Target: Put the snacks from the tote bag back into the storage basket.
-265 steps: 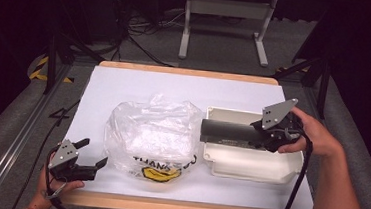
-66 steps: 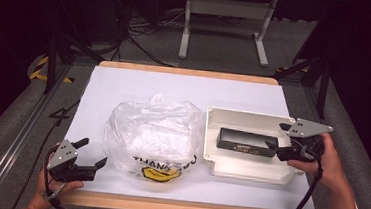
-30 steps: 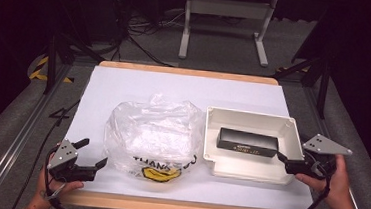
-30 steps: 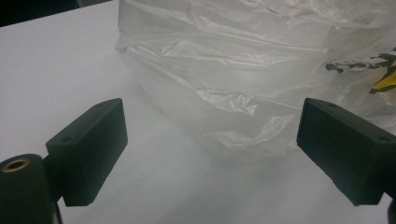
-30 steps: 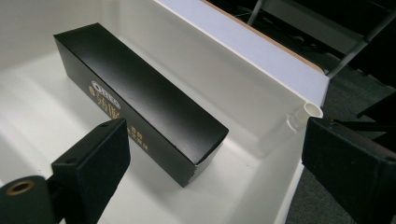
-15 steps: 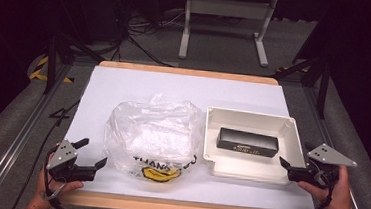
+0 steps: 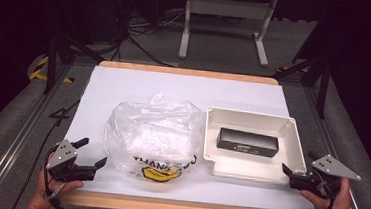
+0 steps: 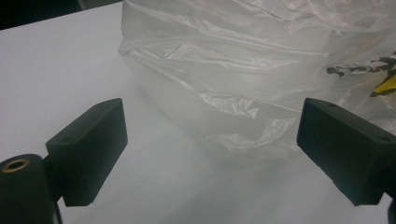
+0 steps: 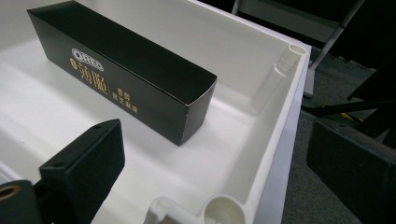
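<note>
A black box (image 7: 247, 142) is laid flat inside the white tray (image 7: 297, 143), its long axis running left-right. Both the left gripper (image 7: 92, 153) and right gripper (image 7: 296, 166) are held open, empty. The plastic bag (image 7: 151, 134) contents are obscured.

- Tabletop (image 7: 124, 87): white, with a pale wood edge.
- Bag (image 7: 151, 132): clear, with black lettering and a yellow mark.
- Tray (image 7: 298, 148): white.
- Box (image 7: 247, 142): black, with white and gold print.
- Tool jaws: black.

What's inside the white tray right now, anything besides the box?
The white tray holds one black Oreo box, lying flat on its long side. The rest of the tray floor in view is bare. Whatever lies beneath the box is covered.
</note>
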`<state>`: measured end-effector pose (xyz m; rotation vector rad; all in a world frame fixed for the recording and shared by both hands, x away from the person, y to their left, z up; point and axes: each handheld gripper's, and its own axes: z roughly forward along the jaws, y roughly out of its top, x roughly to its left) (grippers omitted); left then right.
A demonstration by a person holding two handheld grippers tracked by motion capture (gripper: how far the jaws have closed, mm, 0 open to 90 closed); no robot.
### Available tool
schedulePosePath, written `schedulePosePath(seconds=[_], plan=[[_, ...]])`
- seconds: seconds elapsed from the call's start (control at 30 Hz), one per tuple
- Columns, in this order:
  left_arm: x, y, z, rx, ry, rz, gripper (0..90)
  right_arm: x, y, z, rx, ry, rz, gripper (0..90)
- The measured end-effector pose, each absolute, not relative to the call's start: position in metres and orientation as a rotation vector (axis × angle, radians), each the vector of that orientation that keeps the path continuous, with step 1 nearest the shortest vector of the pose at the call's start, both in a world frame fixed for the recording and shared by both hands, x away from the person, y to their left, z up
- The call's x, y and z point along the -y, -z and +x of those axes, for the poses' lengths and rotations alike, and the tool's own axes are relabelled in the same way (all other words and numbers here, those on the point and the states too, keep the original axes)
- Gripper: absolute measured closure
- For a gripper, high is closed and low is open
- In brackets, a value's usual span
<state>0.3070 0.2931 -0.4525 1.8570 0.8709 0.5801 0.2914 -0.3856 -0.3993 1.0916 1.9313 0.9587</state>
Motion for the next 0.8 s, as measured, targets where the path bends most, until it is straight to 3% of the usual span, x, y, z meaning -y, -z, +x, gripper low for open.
schedulePosePath(seconds=[0.8], plan=[[-0.292, 0.453, 0.310, -0.881, -0.576, 1.856, 9.6, 0.396, 0.440, 0.278, -1.820, -1.098, 1.138, 4.4]])
